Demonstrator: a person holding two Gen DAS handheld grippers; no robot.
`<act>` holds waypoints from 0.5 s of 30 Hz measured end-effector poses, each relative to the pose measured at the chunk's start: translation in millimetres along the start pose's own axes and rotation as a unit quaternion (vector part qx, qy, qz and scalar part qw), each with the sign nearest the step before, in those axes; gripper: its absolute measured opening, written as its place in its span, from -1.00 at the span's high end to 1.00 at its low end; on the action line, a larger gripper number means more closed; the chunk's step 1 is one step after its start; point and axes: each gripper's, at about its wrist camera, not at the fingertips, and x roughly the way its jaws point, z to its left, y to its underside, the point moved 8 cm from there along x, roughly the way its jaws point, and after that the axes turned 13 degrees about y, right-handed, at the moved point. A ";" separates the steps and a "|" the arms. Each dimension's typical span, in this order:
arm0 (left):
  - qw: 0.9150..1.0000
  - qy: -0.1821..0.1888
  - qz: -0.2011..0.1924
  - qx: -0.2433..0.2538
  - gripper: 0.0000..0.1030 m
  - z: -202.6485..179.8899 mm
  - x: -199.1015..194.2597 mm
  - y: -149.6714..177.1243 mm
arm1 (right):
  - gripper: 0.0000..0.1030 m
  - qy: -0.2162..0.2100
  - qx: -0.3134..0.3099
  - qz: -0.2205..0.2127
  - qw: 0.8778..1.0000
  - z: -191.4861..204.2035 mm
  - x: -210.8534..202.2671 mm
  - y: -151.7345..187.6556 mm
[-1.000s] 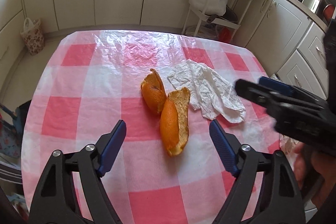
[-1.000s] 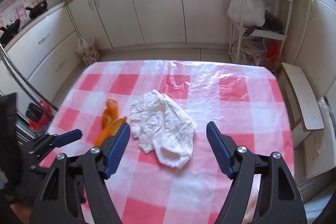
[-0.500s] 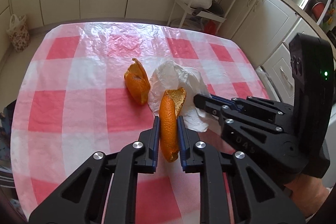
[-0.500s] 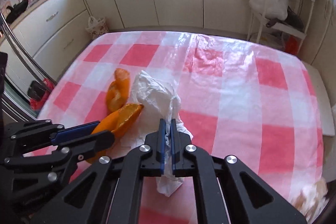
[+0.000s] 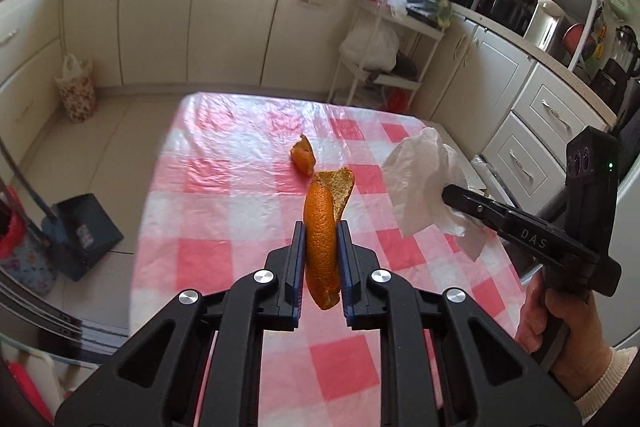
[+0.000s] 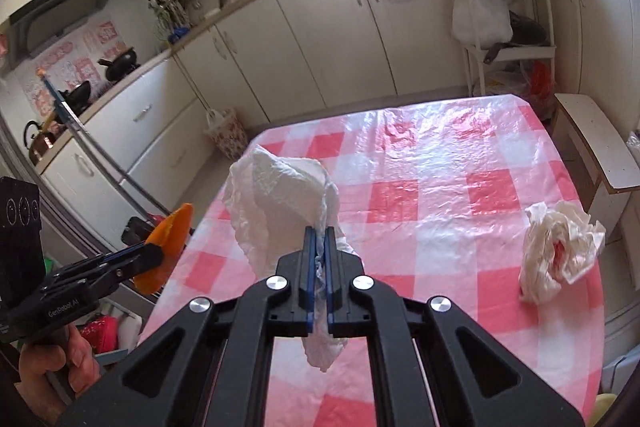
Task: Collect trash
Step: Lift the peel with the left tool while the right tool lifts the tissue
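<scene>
My left gripper (image 5: 320,227) is shut on a long curl of orange peel (image 5: 322,227), held up above the pink-and-white checked table (image 5: 224,195). A second, smaller orange peel (image 5: 303,157) lies further out on the cloth. My right gripper (image 6: 319,231) is shut on a crumpled white paper napkin (image 6: 276,195), also lifted off the table. In the left wrist view the napkin (image 5: 420,183) hangs from the right gripper (image 5: 450,193) at the right. The right wrist view shows the left gripper (image 6: 154,251) with its peel (image 6: 166,247) at the left.
A crumpled white plastic bag with red inside (image 6: 556,251) lies near the table's right edge. A dustpan (image 5: 86,227) and a flowered bag (image 5: 76,93) stand on the floor to the left. A white rack (image 5: 384,51) and cabinets stand beyond the table; a stool (image 6: 592,155) is at the right.
Both grippers closed, the left on the long orange peel and the right on the napkin, then lifted them off the table and drew back. The smaller peel stayed on the cloth.
</scene>
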 end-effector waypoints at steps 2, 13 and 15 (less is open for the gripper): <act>1.000 -0.009 -0.021 0.006 0.72 -3.7 -21.8 8.1 | 0.91 -0.010 0.002 -0.026 1.000 4.7 -12.4 -3.1; 0.998 -0.010 -0.061 0.021 0.72 -11.2 -53.5 12.5 | 0.90 -0.024 0.054 -0.088 0.994 -1.5 -59.2 5.4; 0.998 -0.010 -0.060 0.029 0.72 -15.6 -50.2 12.2 | 0.90 -0.028 0.054 -0.093 0.994 1.4 -66.3 8.3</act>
